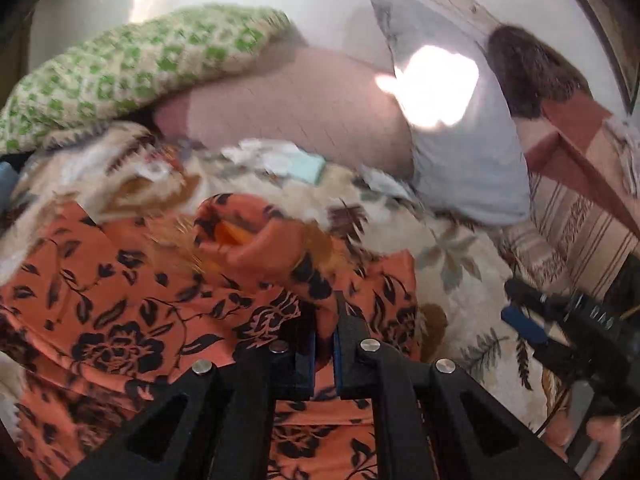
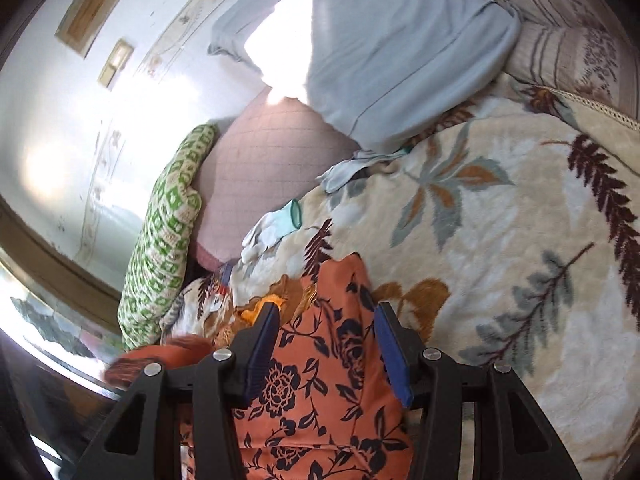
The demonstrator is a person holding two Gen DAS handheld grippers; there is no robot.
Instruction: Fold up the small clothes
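We see our left gripper [image 1: 325, 320] at lower centre, clenched on a fold of the orange cloth [image 1: 140, 312], which lies across the blanket [image 1: 460, 248] at lower left. In the right wrist view, our right gripper [image 2: 326, 344] stands released, its jaws astride the cloth [image 2: 316, 392] at bottom centre.

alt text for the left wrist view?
The left gripper is shut on orange floral cloth, which lies on a leaf-print blanket. Pillows are piled behind; the right gripper shows at the right edge.
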